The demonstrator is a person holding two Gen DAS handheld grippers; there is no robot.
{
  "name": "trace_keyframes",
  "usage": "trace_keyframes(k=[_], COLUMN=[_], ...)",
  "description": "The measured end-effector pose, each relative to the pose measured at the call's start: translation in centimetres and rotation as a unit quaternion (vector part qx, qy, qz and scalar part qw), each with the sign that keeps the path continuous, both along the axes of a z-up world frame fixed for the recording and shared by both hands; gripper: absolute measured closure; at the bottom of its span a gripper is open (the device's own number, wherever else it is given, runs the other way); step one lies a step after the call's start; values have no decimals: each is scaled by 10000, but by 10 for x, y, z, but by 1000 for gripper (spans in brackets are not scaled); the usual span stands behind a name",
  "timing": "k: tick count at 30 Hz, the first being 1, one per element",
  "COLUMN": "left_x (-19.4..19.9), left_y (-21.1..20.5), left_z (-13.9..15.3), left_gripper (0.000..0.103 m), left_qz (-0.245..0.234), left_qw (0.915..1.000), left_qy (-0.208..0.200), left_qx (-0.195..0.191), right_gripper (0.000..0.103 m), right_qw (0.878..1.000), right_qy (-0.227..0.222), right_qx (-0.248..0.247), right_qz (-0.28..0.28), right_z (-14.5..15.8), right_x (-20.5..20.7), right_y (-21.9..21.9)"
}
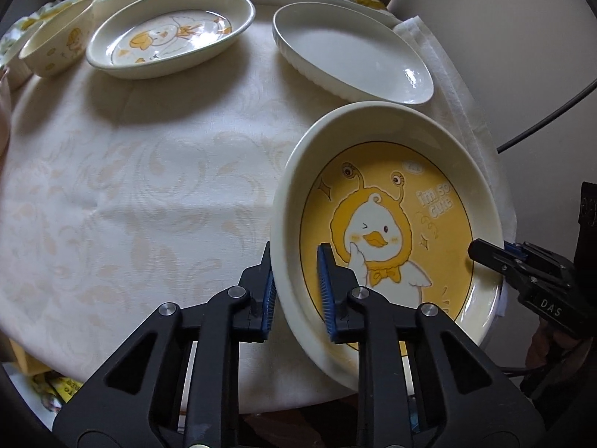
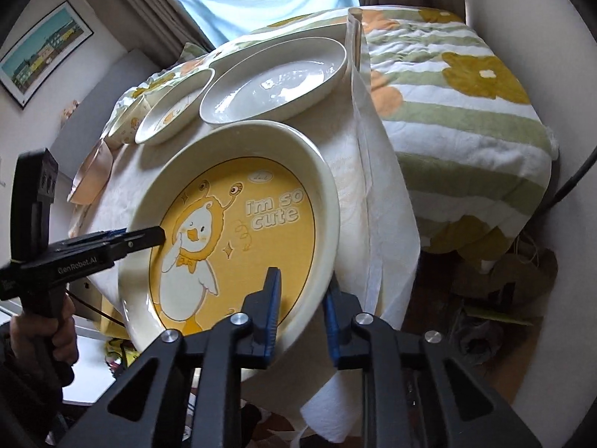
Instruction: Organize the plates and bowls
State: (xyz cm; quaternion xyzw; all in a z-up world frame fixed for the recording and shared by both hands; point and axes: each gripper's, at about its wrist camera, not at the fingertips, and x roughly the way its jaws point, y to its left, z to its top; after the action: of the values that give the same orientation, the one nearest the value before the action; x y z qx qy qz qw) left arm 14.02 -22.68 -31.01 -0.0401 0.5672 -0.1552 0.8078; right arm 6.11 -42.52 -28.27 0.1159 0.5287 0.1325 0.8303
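Observation:
A cream oval plate with a yellow duck picture (image 1: 391,224) (image 2: 238,231) is at the table's near right corner, its near end out past the table edge. My left gripper (image 1: 296,295) is shut on its left rim, one blue pad outside the wall and one inside. My right gripper (image 2: 304,310) is shut on the opposite rim in the same way. Each gripper also appears in the other view: the right gripper (image 1: 492,257) at the plate's right edge, the left gripper (image 2: 149,237) at its left edge. I cannot tell whether the plate still touches the cloth.
A plain white oval dish (image 1: 350,52) (image 2: 276,82), a smaller duck plate (image 1: 168,37) (image 2: 175,108) and a small duck bowl (image 1: 56,44) (image 2: 128,123) stand at the far side of the cream tablecloth (image 1: 149,186). A quilted bed (image 2: 466,93) lies just right of the table.

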Motion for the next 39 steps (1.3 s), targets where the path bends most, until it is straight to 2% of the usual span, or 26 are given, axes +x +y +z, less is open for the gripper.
trace_keyframes(k=[5,10,17,22,27,32,39], left_x=[0,-3,-5,-11,-19,-22,-15], left_y=[2,1,2,19,57,108,197], left_z=[1,6,24,40,64,84,92], left_gripper=[85,85,84,85,84,85,85], left_qz=[-65,-158,-91,4,97,161,213], left_qw=[9999,9998,9994,9989,9979,9973,9977], left_qy=[-8,-101,-312,-419,-545,-640,-622], left_qx=[-104,-17,-87,-206,-338,-314,-177], right_gripper=[84,84,84,84,84,84,84], right_qw=[10000,9998,9995,9990,9980,9963,9963], right_qy=[10,-40,-149,-293,-489,-703,-660], right_qx=[33,-50,-124,-145,-180,-189,-98], right_qz=[89,167,249,307,358,446,550], right_z=[0,2,10,24,49,74,76], right_x=[2,2,4,3,6,12,27], right_y=[-2,1,7,17,39,84,167])
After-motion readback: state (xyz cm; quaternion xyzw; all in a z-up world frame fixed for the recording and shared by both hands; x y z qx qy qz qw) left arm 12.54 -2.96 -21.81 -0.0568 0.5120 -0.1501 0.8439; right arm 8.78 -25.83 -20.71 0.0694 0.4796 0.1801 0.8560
